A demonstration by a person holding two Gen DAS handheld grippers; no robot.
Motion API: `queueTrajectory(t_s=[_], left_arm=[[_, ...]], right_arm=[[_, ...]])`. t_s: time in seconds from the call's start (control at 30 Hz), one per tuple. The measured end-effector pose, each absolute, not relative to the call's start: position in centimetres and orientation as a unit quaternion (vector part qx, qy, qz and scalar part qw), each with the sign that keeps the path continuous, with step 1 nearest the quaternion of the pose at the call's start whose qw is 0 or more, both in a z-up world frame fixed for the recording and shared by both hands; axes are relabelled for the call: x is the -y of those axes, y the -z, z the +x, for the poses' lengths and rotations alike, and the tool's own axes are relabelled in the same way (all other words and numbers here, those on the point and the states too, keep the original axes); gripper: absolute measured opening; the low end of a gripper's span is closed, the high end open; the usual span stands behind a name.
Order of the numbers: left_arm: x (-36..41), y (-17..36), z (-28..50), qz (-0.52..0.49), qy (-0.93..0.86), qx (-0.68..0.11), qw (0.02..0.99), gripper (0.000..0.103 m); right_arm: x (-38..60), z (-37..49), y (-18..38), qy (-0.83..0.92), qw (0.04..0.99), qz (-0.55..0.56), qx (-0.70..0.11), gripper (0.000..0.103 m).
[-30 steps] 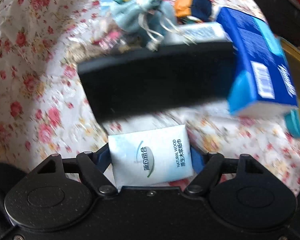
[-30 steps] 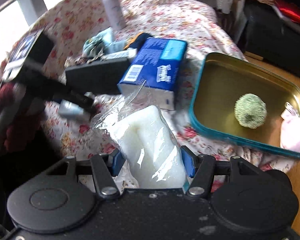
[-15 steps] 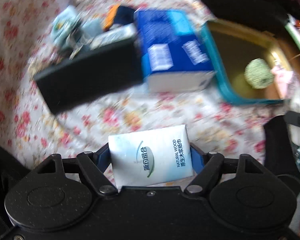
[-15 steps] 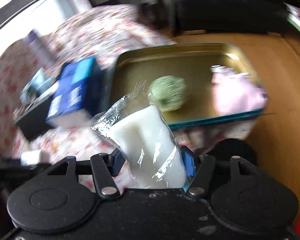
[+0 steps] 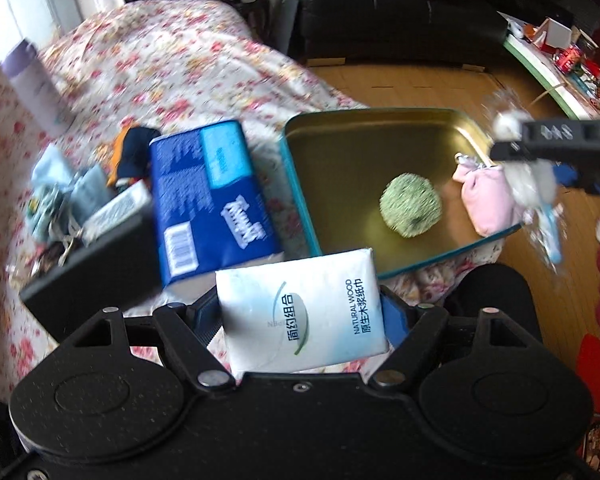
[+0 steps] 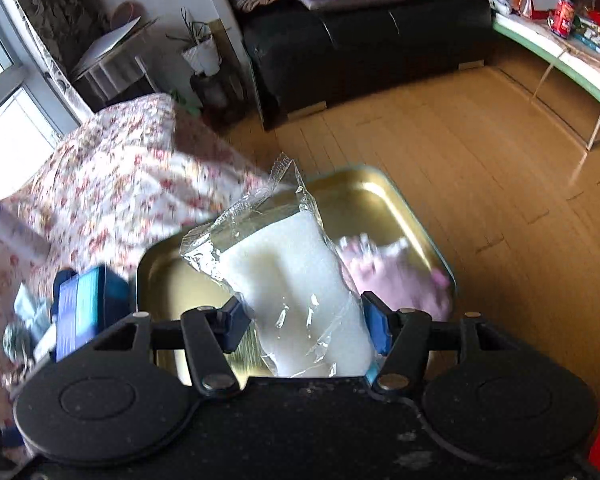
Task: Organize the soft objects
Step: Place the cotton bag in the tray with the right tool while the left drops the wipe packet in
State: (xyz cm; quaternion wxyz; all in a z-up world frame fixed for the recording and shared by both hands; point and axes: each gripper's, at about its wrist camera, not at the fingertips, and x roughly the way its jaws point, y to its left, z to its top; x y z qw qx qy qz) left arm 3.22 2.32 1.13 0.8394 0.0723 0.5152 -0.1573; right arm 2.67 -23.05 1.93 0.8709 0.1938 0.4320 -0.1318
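My left gripper (image 5: 300, 312) is shut on a white tissue pack (image 5: 300, 312) and holds it just short of the near rim of a teal tin tray (image 5: 296, 184) with a gold inside. A green fuzzy ball (image 5: 410, 205) and a pink pouch (image 5: 486, 200) lie in the tray. My right gripper (image 6: 304, 320) is shut on a white sponge in clear wrap (image 6: 296, 284) and holds it over the tray (image 6: 412, 208). It shows blurred at the tray's right side in the left wrist view (image 5: 540, 160).
A blue tissue box (image 5: 212, 196), a black box (image 5: 88, 272), a light blue drawstring bag (image 5: 56, 196) and a lilac bottle (image 5: 32, 84) lie on the floral cloth (image 5: 172, 64). Wooden floor (image 6: 480, 160), a black sofa (image 6: 360, 40) and a side table (image 6: 560, 60) lie beyond.
Both grippers swung right from the pile on the cloth towards the tin tray, each still gripping its item. The right gripper now hangs over the tray.
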Motion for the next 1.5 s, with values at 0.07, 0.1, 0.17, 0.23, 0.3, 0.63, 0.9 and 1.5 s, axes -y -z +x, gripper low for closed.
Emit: queueTrajectory(t_s=[0.07, 0.1, 0.17, 0.23, 0.3, 0.63, 0.9, 1.5], left_arm=[[-1.7, -1.2, 3.6, 0.077, 0.158, -0.513, 0.84, 0.073], [-1.5, -1.2, 3.8, 0.077, 0.159, -0.513, 0.84, 0.073], [-1.0, -1.1, 4.4, 0.076, 0.16, -0.513, 0.84, 0.073], [-0.5, -1.1, 4.9, 0.076, 0.16, -0.512, 0.84, 0.073], [0.0, -1.0, 5.4, 0.079, 0.16, -0.511, 0.841, 0.073], [2.3, 0.1, 7.2, 0.09, 0.17, -0.519, 0.833, 0.073], [2.4, -0.1, 7.7, 0.08, 0.17, -0.51, 0.839, 0.084], [-1.3, 1.2, 6.1, 0.097, 0.136, -0.527, 0.833, 0.084]], right_arm=[[23.1, 4.3, -2.0, 0.135, 0.873, 0.19, -0.428, 0.059], [23.1, 4.9, -2.0, 0.135, 0.876, 0.187, -0.425, 0.06], [23.2, 6.1, -2.0, 0.137, 0.878, 0.184, -0.419, 0.062], [23.4, 7.0, -2.0, 0.138, 0.881, 0.189, -0.411, 0.064], [23.7, 7.5, -2.0, 0.136, 0.883, 0.197, -0.404, 0.079], [24.2, 5.7, -1.5, 0.126, 0.876, 0.216, -0.413, 0.08], [24.4, 3.6, -0.7, 0.12, 0.868, 0.226, -0.425, 0.08], [22.2, 0.3, 0.5, 0.106, 0.849, 0.214, -0.471, 0.08]])
